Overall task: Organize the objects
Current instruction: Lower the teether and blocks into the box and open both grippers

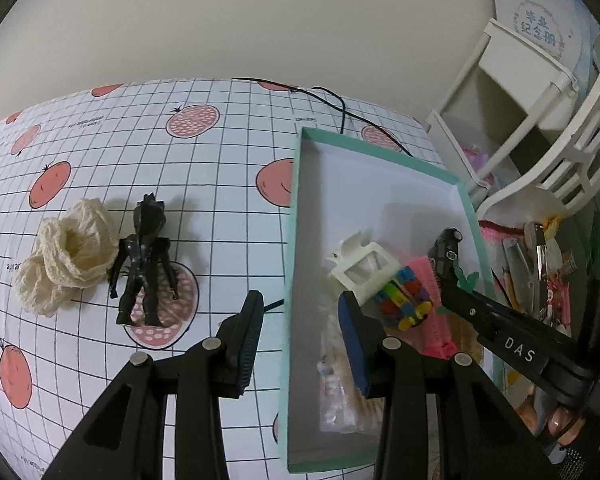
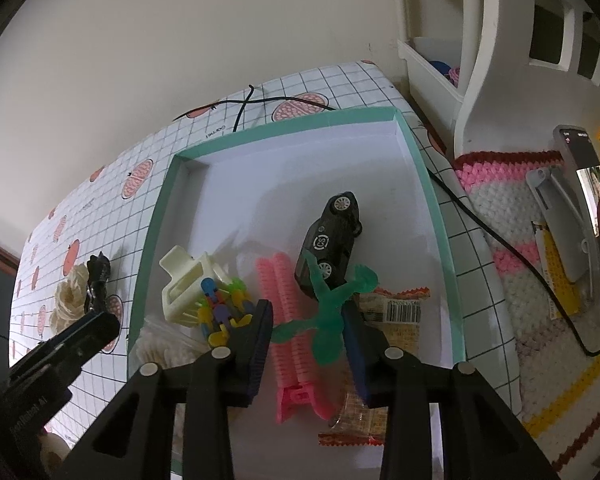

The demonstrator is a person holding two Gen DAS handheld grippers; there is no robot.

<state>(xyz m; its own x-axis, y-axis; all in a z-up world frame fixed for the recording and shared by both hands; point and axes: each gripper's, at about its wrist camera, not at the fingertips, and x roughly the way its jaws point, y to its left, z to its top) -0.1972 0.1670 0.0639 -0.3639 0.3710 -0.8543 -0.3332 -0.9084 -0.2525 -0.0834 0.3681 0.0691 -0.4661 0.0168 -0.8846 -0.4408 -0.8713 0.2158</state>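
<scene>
— Since the right gripper [image 2: 306, 334] hangs low over the near end of the teal box [image 2: 432, 200], is it holding that green sticky figure [image 2: 328, 312]?

— I can't say for sure. Its fingers stand apart, and the figure sprawls between them, one limb against the right finger [image 2: 354, 344]. It may be clinging there or simply lying on the pink hair rollers [image 2: 296, 320] beneath.

— Why are things crowded at this end?

— My guess: it is the easiest spot to reach. Roller, snack packets [image 2: 396, 312], a bag of cotton swabs [image 2: 156, 344], the colourful linked toy [image 2: 220, 312] and the cream plastic piece [image 2: 188, 280] all sit close together; the black toy car [image 2: 332, 240] lies on its side a bit farther in. The far half is bare.

— And the left gripper [image 1: 300, 332]?

— Open and empty, straddling the box's left wall.

— What remains?

— Farther left on the gridded tablecloth [image 1: 220, 184], outside the box, the dark figurine [image 1: 144, 256] stands touching the cream yarn bundle [image 1: 68, 248]. Those look like the next pickups.
</scene>
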